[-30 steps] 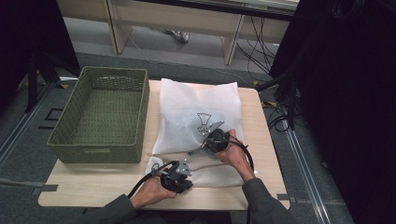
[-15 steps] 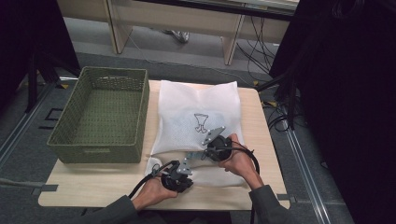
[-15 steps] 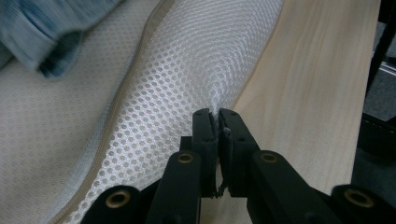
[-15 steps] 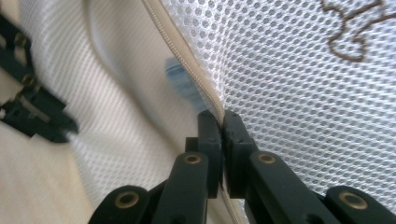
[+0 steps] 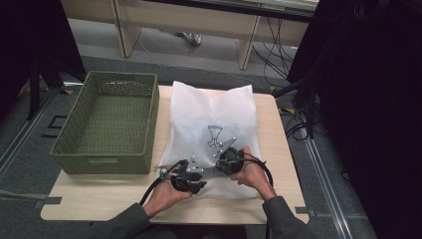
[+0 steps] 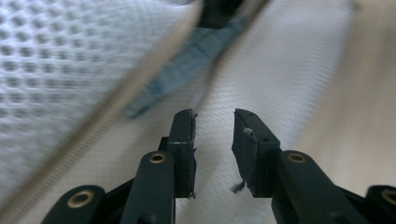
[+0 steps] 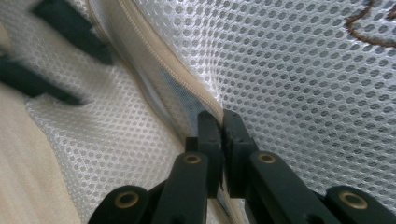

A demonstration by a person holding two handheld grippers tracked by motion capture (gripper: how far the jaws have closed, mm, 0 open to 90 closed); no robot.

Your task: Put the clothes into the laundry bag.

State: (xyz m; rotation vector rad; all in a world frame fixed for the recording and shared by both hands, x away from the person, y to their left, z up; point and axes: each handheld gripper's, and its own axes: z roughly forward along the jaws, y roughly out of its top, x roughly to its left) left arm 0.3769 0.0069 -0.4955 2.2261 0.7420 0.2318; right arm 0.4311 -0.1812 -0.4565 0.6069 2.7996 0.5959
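A white mesh bag (image 5: 214,114) with a small dark drawing lies flat on the table, its beige zip (image 7: 154,60) running along the near edge. My right gripper (image 7: 222,119) is shut on that zip edge and lifts the mesh a little; in the high view my right gripper (image 5: 217,168) sits at the bag's near edge. My left gripper (image 6: 214,119) faces it from close by, low over the bag. Its jaws have just been opening and stand apart with nothing between them. The zip (image 6: 116,100) runs past them at the left. In the high view my left gripper (image 5: 203,173) is beside the right one.
A green woven basket (image 5: 149,124) stands on the left part of the light wooden table (image 5: 99,199), touching the bag's left side. Cables trail from both grippers toward the near edge. Dark floor, desk legs and more cables lie beyond the table.
My right hand has drawn back toward the near edge of the table with the zip edge in its jaws. The left hand has stayed in place.
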